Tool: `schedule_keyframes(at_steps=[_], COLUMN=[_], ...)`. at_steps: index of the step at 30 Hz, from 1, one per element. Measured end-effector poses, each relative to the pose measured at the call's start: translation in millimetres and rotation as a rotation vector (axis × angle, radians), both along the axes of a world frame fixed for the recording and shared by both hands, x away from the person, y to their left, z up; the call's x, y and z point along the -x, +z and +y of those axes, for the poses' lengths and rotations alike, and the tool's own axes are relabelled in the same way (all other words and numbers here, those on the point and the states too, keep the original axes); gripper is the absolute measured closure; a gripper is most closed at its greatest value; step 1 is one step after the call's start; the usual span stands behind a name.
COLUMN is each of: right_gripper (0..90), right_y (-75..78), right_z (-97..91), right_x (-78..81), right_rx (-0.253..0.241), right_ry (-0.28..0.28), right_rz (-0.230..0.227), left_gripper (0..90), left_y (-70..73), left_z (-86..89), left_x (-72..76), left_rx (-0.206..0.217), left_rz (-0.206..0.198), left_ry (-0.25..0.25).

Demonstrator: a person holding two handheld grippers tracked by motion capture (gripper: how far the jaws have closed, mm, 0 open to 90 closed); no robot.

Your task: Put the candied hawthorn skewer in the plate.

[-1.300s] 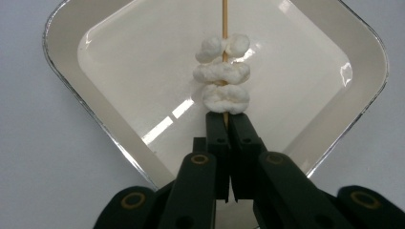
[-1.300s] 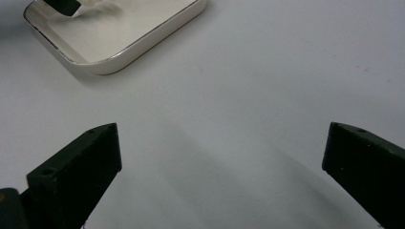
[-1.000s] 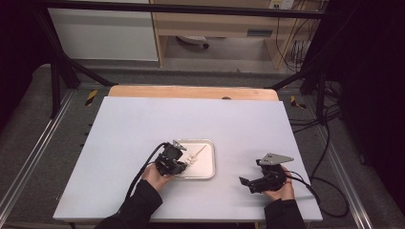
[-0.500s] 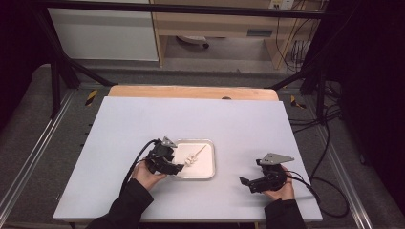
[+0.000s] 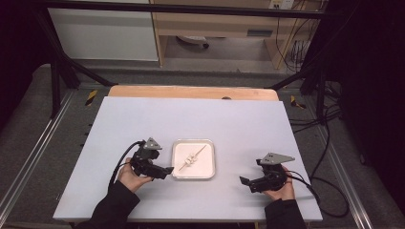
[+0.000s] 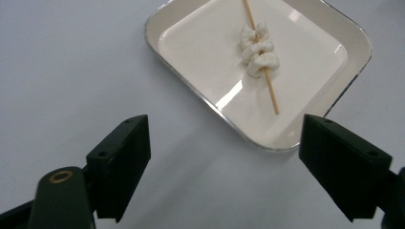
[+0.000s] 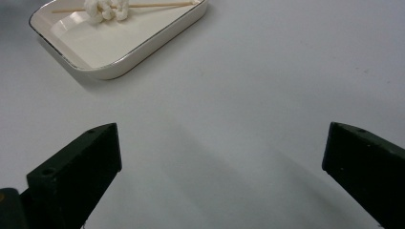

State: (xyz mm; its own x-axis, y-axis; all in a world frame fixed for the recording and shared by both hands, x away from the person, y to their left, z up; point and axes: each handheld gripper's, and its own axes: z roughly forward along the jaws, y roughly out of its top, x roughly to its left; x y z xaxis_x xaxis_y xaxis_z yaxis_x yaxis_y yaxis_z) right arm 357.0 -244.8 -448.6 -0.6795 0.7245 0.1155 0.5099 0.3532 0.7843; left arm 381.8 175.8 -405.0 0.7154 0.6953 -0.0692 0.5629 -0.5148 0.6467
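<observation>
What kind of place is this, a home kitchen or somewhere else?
Probably a lab recording station, not a kitchen: a white table inside a black metal frame, loose cables on the floor, and one tray holding a skewer.

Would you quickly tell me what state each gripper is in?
Left gripper: open, jaws just opening, nothing between them.
Right gripper: open, holding nothing.

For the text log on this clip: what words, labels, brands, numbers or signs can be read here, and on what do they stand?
None can be read.
Tray, skewer, table: plain, no print.
Left gripper and right gripper: black fingers, unmarked.
Pale strip on the wooden shelf at the back: too small and blurred to read.
</observation>
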Motion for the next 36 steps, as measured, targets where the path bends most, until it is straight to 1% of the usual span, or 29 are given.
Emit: schedule_keyframes(at_steps=[6, 10, 16, 19, 22, 24, 25, 27, 29, 31, 36], right_gripper=[0.3, 0.3, 0.3, 0.3, 0.3, 0.3, 0.3, 0.3, 0.3, 0.3, 0.3], right_y=[-0.7, -0.5, -0.8, -1.8, -2.2, -2.3, -2.5, -3.0, -2.6, -2.6, -4.0], right_z=[0.5, -0.1, 0.0, -0.5, -0.3, -0.3, -0.2, 0.3, 0.1, 0.1, 1.0], right_x=[-0.4, -0.5, -0.3, -0.7, -0.6, -0.7, -0.7, -0.5, -0.7, -0.6, -1.1], right_rx=[0.005, 0.008, 0.007, 0.011, 0.012, 0.011, 0.013, 0.010, 0.008, 0.008, 0.015], right_ry=[-0.002, -0.005, -0.007, -0.007, -0.006, -0.006, -0.005, -0.006, -0.004, -0.003, -0.002], right_rz=[0.001, -0.001, 0.005, 0.005, 0.004, 0.007, 0.008, 0.012, 0.010, 0.010, 0.017], left_gripper=[12.7, 10.5, 8.5, 8.3, 8.4, 8.4, 8.4, 8.6, 8.6, 8.6, 8.8], left_y=[-5.4, -11.1, -20.9, -28.3, -34.8, -38.3, -40.4, -43.5, -44.6, -44.6, -45.5], left_z=[23.6, 40.3, 67.3, 79.0, 88.2, 92.2, 93.5, 96.0, 96.7, 96.9, 96.8], left_x=[7.5, 13.4, 21.9, 27.0, 30.1, 31.5, 32.6, 33.5, 34.9, 35.3, 34.4], left_rx=[0.001, 0.008, 0.044, 0.075, 0.085, 0.089, 0.097, 0.106, 0.098, 0.103, 0.096], left_rz=[-0.038, -0.050, -0.056, -0.059, -0.056, -0.059, -0.063, -0.054, -0.062, -0.068, -0.063], left_ry=[0.019, 0.030, 0.066, 0.089, 0.095, 0.096, 0.105, 0.106, 0.105, 0.101, 0.094])
